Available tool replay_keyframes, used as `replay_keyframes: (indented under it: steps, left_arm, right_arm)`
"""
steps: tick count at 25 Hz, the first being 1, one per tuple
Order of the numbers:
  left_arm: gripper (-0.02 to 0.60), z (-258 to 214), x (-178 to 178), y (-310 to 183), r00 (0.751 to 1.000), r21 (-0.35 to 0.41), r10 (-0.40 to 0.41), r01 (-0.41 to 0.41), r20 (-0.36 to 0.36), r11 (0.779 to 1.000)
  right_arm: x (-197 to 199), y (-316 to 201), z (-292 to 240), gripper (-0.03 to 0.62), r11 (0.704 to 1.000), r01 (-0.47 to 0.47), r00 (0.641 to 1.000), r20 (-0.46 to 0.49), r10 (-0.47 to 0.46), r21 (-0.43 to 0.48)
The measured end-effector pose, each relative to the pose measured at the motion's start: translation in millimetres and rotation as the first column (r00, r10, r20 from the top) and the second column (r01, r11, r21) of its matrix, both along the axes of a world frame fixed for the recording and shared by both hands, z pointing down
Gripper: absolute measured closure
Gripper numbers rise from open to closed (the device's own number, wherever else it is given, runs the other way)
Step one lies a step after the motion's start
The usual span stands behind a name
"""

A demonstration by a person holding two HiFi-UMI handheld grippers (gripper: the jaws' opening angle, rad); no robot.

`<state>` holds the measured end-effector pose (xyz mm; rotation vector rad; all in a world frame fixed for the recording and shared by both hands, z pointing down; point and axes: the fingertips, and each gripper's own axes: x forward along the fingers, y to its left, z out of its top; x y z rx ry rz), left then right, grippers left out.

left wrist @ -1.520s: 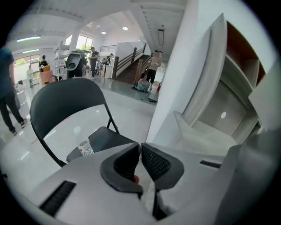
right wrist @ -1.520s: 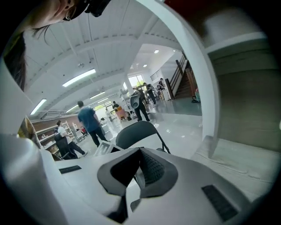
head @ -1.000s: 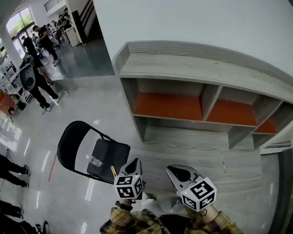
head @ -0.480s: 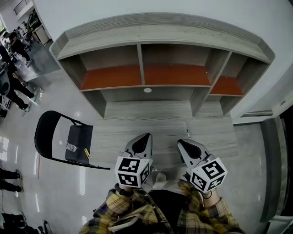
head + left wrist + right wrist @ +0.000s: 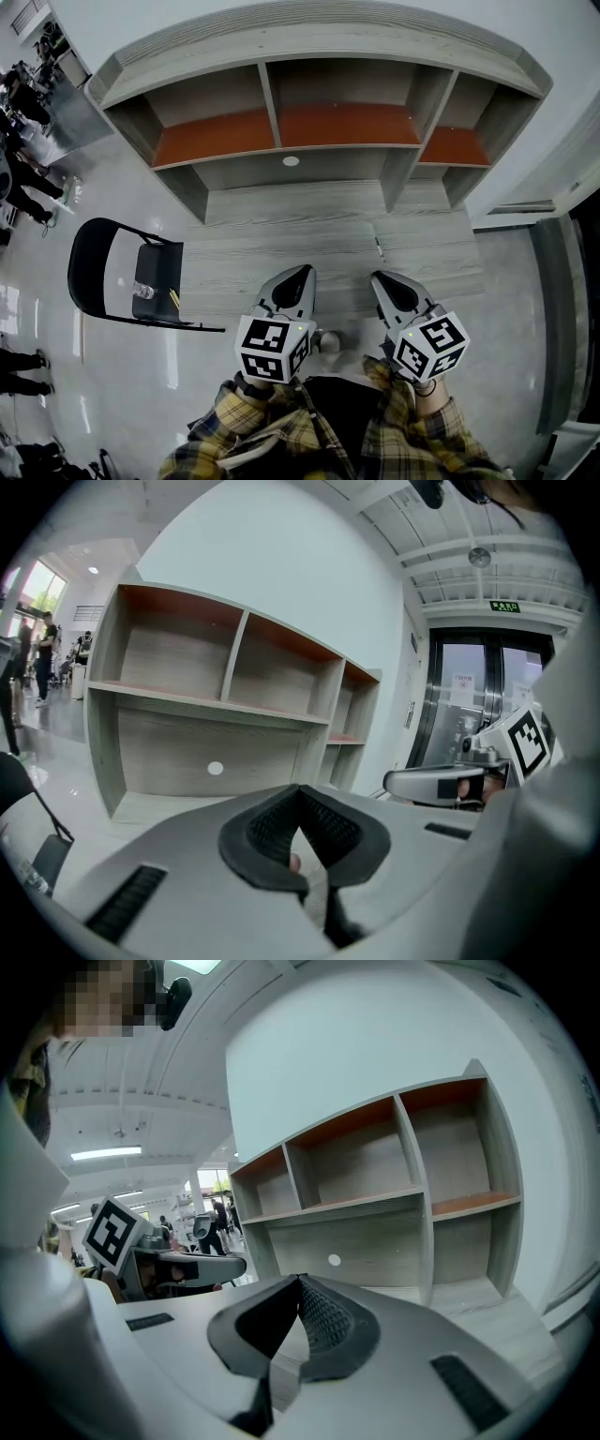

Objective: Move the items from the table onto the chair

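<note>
A black folding chair (image 5: pixel 105 279) stands at the left of the grey wooden table (image 5: pixel 281 246). On its seat lie a clear plastic bottle (image 5: pixel 142 291) and a thin yellow stick (image 5: pixel 174 298). A small thin dark thing (image 5: pixel 378 247) lies on the table's right part. My left gripper (image 5: pixel 300 278) and right gripper (image 5: pixel 386 284) hover side by side over the table's near edge, both shut and empty. The left gripper (image 5: pixel 301 801) faces the shelves, as does the right gripper (image 5: pixel 300 1283). Each gripper view shows the other gripper beside it.
Behind the table rises a shelf unit (image 5: pixel 281 127) with orange boards and bare compartments. A white round hole (image 5: pixel 291 161) marks its back panel. People (image 5: pixel 23 94) stand far off at the upper left. A glass door (image 5: pixel 473 705) is at the right.
The head view has swung from the chair toward the table and shelves, so the chair now sits further left. Both grippers stay shut and have moved over the table's near edge.
</note>
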<state>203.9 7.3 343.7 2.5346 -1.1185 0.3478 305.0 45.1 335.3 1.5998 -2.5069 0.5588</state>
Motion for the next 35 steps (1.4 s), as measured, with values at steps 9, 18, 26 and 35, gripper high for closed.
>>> replay_keyframes:
  steps: [9, 18, 26, 35]
  left_arm:
    - [0.578, -7.5, -14.8, -0.8, 1.0, 0.021, 0.016, -0.017, 0.02, 1.0]
    - [0.58, -4.7, -25.8, -12.5, 1.0, 0.007, -0.011, 0.011, 0.003, 1.0]
    - [0.58, 2.3, -31.4, -22.3, 0.999, -0.012, -0.054, 0.054, 0.001, 0.998]
    - [0.578, 15.7, -39.8, -31.4, 0.993, -0.051, -0.105, 0.108, 0.048, 0.993]
  right_arm:
    - [-23.5, -0.6, -2.0, 0.577, 1.0, 0.015, 1.0, 0.011, -0.015, -0.006]
    - [-30.8, -8.3, 0.1, 0.577, 1.0, 0.019, 1.0, 0.01, -0.018, -0.014]
    - [-22.1, -15.8, 9.9, 0.577, 0.999, 0.012, 1.0, 0.012, -0.012, -0.036]
    - [10.8, -41.1, 42.4, 0.574, 0.995, -0.01, 1.0, 0.017, 0.011, -0.101]
